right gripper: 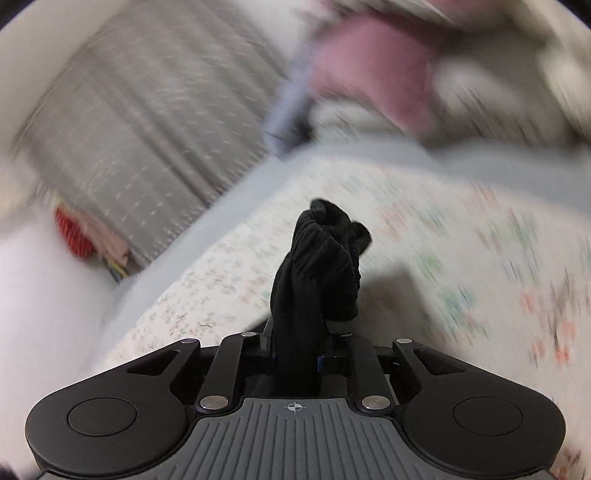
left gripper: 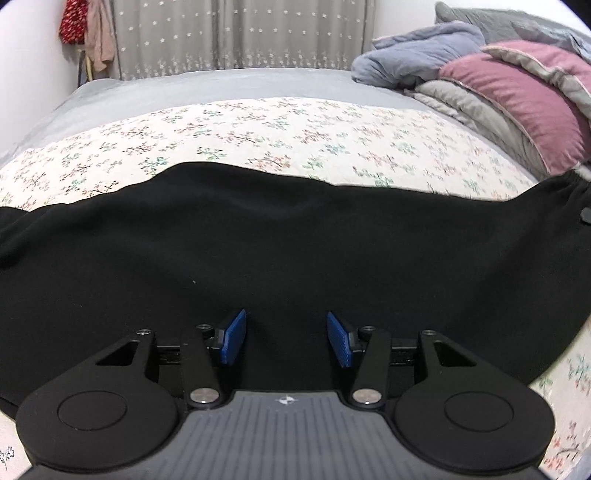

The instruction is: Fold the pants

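Black pants point(left gripper: 258, 240) lie spread across the flowered bed sheet point(left gripper: 258, 125) in the left wrist view, the gathered waistband at the far right. My left gripper point(left gripper: 286, 338) hovers over the near part of the cloth, its blue pads point(left gripper: 232, 338) apart with only flat fabric below them. In the right wrist view, my right gripper point(right gripper: 297, 354) is shut on a bunched, ribbed end of the black pants point(right gripper: 317, 266), which sticks up from between its jaws above the sheet. That view is blurred by motion.
A pile of pink, grey and blue quilts point(left gripper: 498, 81) sits at the back right of the bed. Grey curtains point(left gripper: 229, 33) hang behind, and red and pink clothes point(left gripper: 85, 29) hang at the far left wall. A grey sheet point(left gripper: 184, 88) covers the far bed.
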A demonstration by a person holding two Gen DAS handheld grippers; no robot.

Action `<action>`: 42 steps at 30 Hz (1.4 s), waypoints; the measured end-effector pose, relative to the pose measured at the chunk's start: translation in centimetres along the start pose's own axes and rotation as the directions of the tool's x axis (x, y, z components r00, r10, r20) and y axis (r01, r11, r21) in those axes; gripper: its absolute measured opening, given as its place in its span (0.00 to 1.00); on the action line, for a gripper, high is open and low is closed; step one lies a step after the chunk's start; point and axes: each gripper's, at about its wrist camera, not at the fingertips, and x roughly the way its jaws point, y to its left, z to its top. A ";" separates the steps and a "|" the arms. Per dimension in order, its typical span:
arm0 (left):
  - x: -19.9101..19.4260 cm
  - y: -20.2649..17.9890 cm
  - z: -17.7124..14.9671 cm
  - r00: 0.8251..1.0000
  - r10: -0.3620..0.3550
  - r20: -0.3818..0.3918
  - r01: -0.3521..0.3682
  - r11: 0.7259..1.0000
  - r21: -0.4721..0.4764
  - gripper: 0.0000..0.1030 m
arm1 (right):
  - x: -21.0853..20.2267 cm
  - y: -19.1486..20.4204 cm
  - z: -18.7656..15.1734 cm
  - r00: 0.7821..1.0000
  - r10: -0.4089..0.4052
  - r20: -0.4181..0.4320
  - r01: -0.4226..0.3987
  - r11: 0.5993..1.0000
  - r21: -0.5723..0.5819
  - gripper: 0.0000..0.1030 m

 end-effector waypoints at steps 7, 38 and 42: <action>-1.4 2.5 1.6 0.993 -0.101 0.059 0.110 0.981 -0.160 0.63 | -1.7 15.2 -6.2 0.981 0.094 0.171 0.054 0.711 -0.701 0.16; 2.0 7.1 -0.1 0.820 -0.571 0.043 0.440 0.580 -0.685 0.83 | 4.0 24.9 -21.3 0.991 0.054 -0.125 -0.135 0.224 -0.965 0.19; 2.4 6.8 -0.1 0.813 -0.582 0.033 0.435 0.568 -0.699 0.83 | 3.4 24.7 -22.0 0.992 0.077 -0.102 -0.118 0.249 -0.961 0.18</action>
